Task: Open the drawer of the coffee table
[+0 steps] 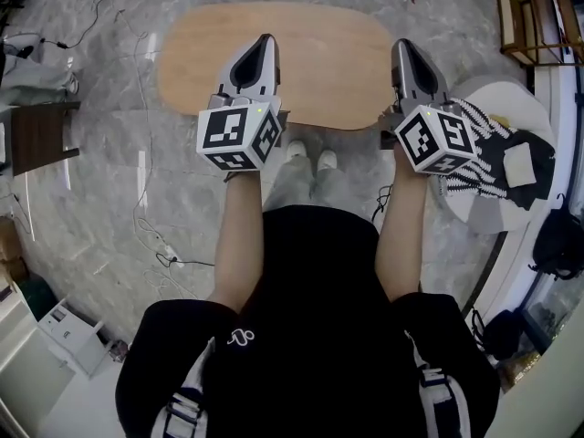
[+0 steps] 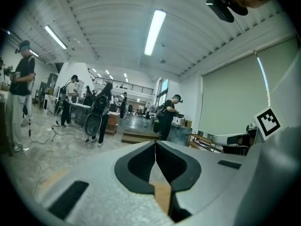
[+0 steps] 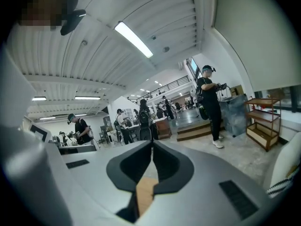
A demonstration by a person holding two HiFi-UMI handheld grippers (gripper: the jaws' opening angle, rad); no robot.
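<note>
The coffee table (image 1: 319,53) stands on the marble floor (image 1: 109,199), just ahead of the person's white shoes (image 1: 310,156). From above only its oval wooden tabletop shows, and the drawer is hidden beneath it.

The left gripper (image 1: 265,40) is held over the near-left part of the tabletop and the right gripper (image 1: 401,46) over its near-right end, both pointing away from the person. In the left gripper view the left gripper (image 2: 155,143) has its jaws pressed together with nothing between them. In the right gripper view the right gripper (image 3: 152,143) is closed and empty too. Each carries its marker cube on the person's side of the table, the left cube (image 1: 239,135) and the right cube (image 1: 436,138), with bare forearms behind them.

Right of the table, near its end, is a round white stool (image 1: 474,213) draped with a black-and-white striped cloth (image 1: 479,158). Beyond the table's far-right corner stands a wooden shelf (image 1: 538,16). Left of the table, well apart, is a dark brown stool (image 1: 41,135), and white cables (image 1: 151,231) trail across the floor on the near-left side. Both gripper views look out across a hall where people stand (image 3: 210,105).
</note>
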